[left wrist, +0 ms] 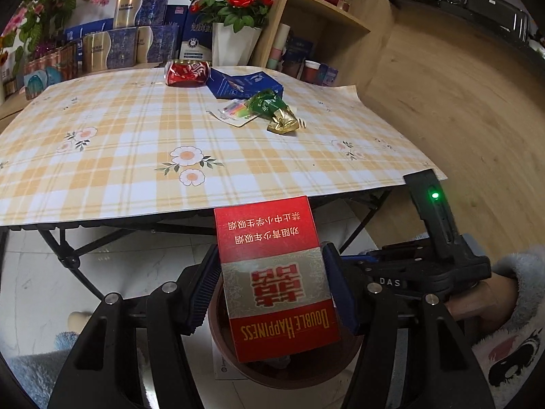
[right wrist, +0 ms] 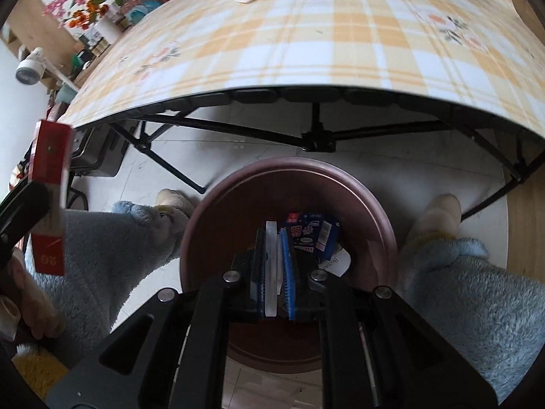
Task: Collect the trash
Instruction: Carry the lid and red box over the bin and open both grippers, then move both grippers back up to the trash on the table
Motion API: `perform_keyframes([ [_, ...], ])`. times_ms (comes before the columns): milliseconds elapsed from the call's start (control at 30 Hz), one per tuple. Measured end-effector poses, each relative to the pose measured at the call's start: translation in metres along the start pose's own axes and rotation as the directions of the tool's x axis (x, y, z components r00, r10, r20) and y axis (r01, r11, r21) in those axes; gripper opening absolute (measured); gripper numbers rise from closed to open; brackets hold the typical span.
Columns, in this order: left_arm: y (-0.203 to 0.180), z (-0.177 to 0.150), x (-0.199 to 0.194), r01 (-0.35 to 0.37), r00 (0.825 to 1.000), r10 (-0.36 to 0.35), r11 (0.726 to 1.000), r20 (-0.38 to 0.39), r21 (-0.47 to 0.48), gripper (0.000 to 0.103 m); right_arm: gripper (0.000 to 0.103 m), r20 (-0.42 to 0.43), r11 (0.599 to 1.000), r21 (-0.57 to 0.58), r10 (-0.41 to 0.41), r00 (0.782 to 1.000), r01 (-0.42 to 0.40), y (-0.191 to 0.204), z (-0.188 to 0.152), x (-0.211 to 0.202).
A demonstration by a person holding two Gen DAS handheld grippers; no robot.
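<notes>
Checkered tablecloth (left wrist: 136, 156) carries a crushed red can (left wrist: 187, 73) and wrappers (left wrist: 272, 109); the left gripper (left wrist: 272, 283) clamps a red cigarette pack (left wrist: 276, 279) between both pads, above the brown bin (left wrist: 340, 354). Right view: the right gripper (right wrist: 276, 272) hangs clenched and empty over the bin (right wrist: 238, 184).

Count: 1 red cigarette pack (left wrist: 276, 279), 1 crushed can (left wrist: 186, 73), 1 blue carton (left wrist: 243, 83), 1 green wrapper (left wrist: 265, 102), 1 gold wrapper (left wrist: 283, 121), 1 brown bin (right wrist: 340, 184).

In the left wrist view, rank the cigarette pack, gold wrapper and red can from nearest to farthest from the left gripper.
1. Cigarette pack: clamped in the left gripper.
2. Gold wrapper: on the table's right part, mid-depth.
3. Red can: at the table's far edge, lying crushed.
</notes>
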State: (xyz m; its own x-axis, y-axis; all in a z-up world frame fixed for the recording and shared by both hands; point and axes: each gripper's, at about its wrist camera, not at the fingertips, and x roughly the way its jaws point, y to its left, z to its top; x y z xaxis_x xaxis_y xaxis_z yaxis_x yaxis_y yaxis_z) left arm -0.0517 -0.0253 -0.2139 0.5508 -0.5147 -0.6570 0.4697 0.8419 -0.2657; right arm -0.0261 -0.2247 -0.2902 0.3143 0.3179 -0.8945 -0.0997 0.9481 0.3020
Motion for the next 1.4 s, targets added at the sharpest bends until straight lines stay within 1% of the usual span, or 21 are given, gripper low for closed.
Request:
perform_keyframes([
  [133, 0.002, -0.002, 0.004, 0.006, 1.000, -0.006, 1.000, -0.014, -0.008, 0.059, 0.013, -0.011, 0.999, 0.036, -0.010, 1.000, 0.011, -0.008, 0.001, 0.001],
  [233, 0.004, -0.002, 0.006, 0.007, 1.000, -0.008, 1.000, -0.017, -0.018, 0.059, 0.013, -0.016, 0.999, 0.039, -0.011, 1.000, 0.012, -0.009, 0.001, 0.001],
  [300, 0.006, -0.002, 0.007, 0.008, 1.000, -0.009, 1.000, -0.020, -0.025, 0.059, 0.021, -0.016, 0.999, 0.032, -0.027, 0.999, 0.028, -0.007, 0.001, -0.001],
  [333, 0.006, -0.002, 0.007, 0.009, 1.000, -0.009, 1.000, -0.021, -0.027, 0.059, 0.037, -0.014, 0.999, 0.029, -0.034, 0.999, 0.034, -0.006, 0.002, -0.001],
  [367, 0.007, -0.003, 0.007, 0.009, 1.000, -0.009, 0.999, -0.022, -0.030, 0.059, 0.056, -0.008, 0.999, 0.025, -0.036, 0.999, 0.036, -0.005, 0.002, -0.001],
  [533, 0.008, -0.004, 0.009, 0.004, 1.000, -0.005, 0.999, -0.031, -0.038, 0.059, 0.084, 0.041, 0.998, 0.005, -0.060, 0.997, 0.060, -0.002, 0.004, -0.009],
  [600, 0.009, -0.004, 0.010, 0.002, 0.999, -0.003, 0.999, -0.036, -0.041, 0.059, 0.087, 0.051, 0.997, 0.014, -0.073, 0.996, 0.072, -0.004, 0.004, -0.011],
  [633, 0.009, -0.004, 0.010, 0.002, 0.999, -0.003, 0.999, -0.038, -0.041, 0.059, 0.091, 0.055, 0.997, 0.022, -0.077, 0.996, 0.076, -0.005, 0.005, -0.012],
  [767, 0.010, -0.005, 0.013, 0.003, 0.999, -0.005, 0.999, -0.051, -0.043, 0.059, 0.094, 0.067, 0.992, 0.084, -0.095, 0.993, 0.089, -0.017, 0.006, -0.014],
  [967, 0.015, -0.008, 0.022, 0.009, 0.996, -0.014, 0.998, -0.088, -0.063, 0.059, 0.096, 0.074, 0.978, 0.188, -0.101, 0.992, 0.086, -0.035, 0.005, -0.016],
  [1067, 0.016, -0.009, 0.025, 0.013, 0.995, -0.020, 0.998, -0.099, -0.068, 0.059, 0.096, 0.073, 0.975, 0.208, -0.101, 0.992, 0.084, -0.038, 0.005, -0.016],
  [1167, 0.013, -0.009, 0.025, 0.025, 0.994, -0.031, 0.998, -0.101, -0.060, 0.059, 0.096, 0.071, 0.976, 0.202, -0.102, 0.992, 0.086, -0.037, 0.005, -0.015],
  [1200, 0.011, -0.009, 0.025, 0.027, 0.995, -0.032, 0.998, -0.100, -0.050, 0.060, 0.096, 0.071, 0.976, 0.199, -0.103, 0.992, 0.087, -0.036, 0.005, -0.015],
  [1267, 0.007, -0.009, 0.025, 0.029, 0.995, -0.032, 0.999, -0.097, -0.031, 0.069, 0.096, 0.070, 0.978, 0.188, -0.103, 0.992, 0.089, -0.034, 0.004, -0.015],
  [1300, 0.006, -0.008, 0.025, 0.022, 0.995, -0.024, 1.000, -0.093, -0.023, 0.075, 0.096, 0.069, 0.979, 0.186, -0.104, 0.992, 0.089, -0.033, 0.004, -0.015],
  [1400, 0.005, -0.008, 0.023, 0.014, 0.997, -0.016, 1.000, -0.082, -0.016, 0.077, 0.096, 0.068, 0.979, 0.182, -0.106, 0.992, 0.092, -0.032, 0.005, -0.015],
])
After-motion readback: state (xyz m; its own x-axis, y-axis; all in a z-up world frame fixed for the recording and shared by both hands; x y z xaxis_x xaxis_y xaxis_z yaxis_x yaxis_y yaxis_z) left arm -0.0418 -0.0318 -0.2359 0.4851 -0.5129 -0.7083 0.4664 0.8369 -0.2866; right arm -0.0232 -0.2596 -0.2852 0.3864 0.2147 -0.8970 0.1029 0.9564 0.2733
